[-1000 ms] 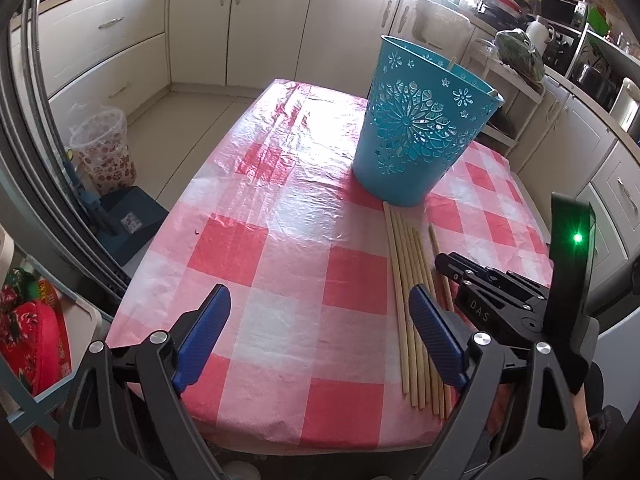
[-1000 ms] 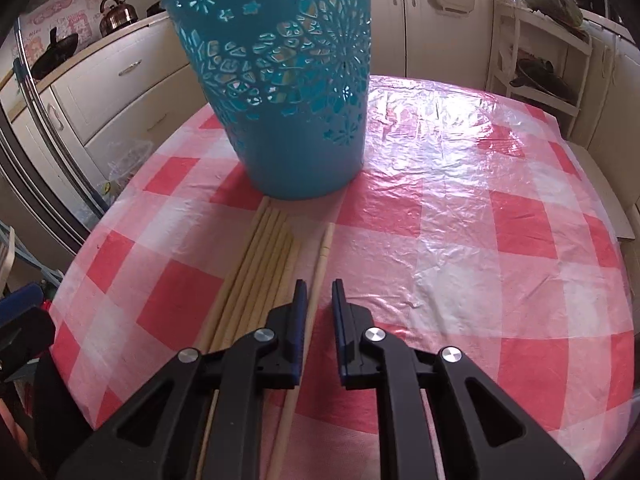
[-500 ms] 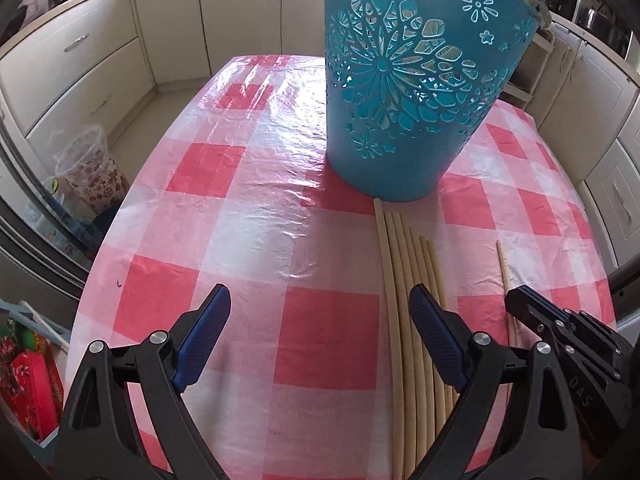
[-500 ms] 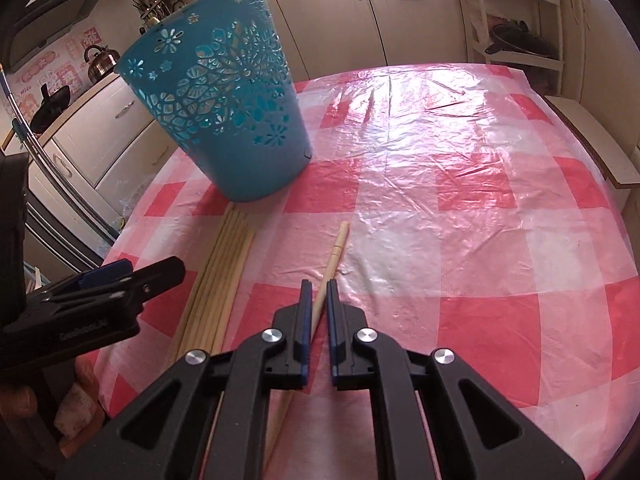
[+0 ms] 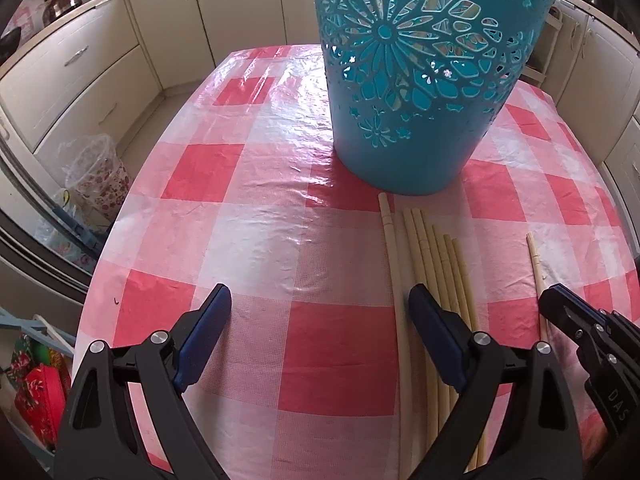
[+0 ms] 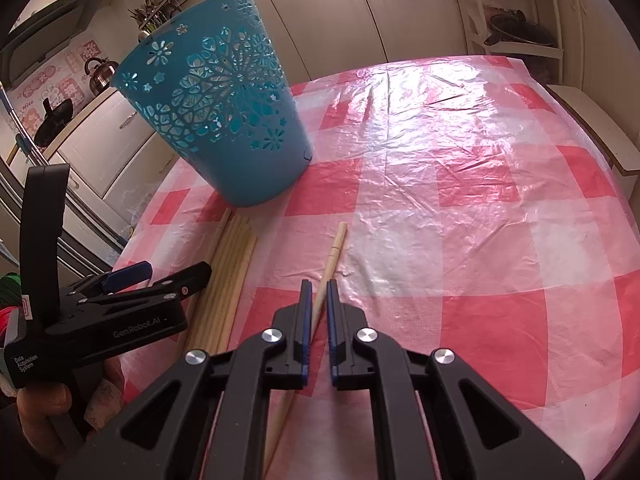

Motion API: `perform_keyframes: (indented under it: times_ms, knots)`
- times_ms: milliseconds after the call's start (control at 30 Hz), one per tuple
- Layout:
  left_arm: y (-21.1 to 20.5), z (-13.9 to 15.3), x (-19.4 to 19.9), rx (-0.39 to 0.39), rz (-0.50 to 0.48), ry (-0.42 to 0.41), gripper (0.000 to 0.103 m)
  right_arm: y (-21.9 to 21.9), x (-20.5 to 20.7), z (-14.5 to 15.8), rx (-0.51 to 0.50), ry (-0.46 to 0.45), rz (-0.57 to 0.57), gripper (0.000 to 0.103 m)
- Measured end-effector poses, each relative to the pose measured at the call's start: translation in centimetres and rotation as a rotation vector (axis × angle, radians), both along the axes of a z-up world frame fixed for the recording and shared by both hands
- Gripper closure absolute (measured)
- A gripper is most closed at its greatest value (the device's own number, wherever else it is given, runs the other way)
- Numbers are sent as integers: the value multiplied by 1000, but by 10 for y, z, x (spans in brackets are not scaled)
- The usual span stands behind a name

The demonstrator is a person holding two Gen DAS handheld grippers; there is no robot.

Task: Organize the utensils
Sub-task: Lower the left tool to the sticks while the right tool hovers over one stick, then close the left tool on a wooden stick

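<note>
A teal cut-out basket (image 5: 416, 80) (image 6: 224, 120) stands upright on the pink checked tablecloth (image 5: 260, 220). Several wooden chopsticks (image 5: 432, 256) (image 6: 232, 276) lie bundled just in front of it. My left gripper (image 5: 320, 312) (image 6: 160, 272) is open low over the cloth, its right finger over the bundle's left side. A single chopstick (image 6: 334, 248) (image 5: 534, 256) lies apart to the right, its far end on the cloth. My right gripper (image 6: 316, 284) (image 5: 560, 308) is shut on this chopstick partway along its length.
The table's left edge (image 5: 120, 240) drops to the floor, where a flowered bin with a plastic bag (image 5: 96, 172) stands. Cream cabinets (image 5: 80, 72) ring the room. A kettle (image 6: 100, 74) sits on the counter and a shelf rack (image 6: 516, 32) stands at the far right.
The single chopstick has shifted right, away from the bundle, with my right gripper on it. My left gripper has come lower and closer to the basket and the bundle.
</note>
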State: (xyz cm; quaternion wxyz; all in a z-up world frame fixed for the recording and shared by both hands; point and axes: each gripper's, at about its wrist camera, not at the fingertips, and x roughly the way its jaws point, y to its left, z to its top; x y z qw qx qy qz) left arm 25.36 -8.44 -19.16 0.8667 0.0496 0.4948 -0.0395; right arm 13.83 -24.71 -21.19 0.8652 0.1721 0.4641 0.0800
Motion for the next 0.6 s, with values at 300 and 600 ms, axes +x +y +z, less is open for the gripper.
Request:
perform_keyframes:
  times_ms: [300,600]
  knots:
    - [-10,6,-7,-38,-65,-13,88,-1,0,0,2,0,0,95]
    - [13,7,-36,-140,-44,42,97,1,0,0,-6,-1,0,95]
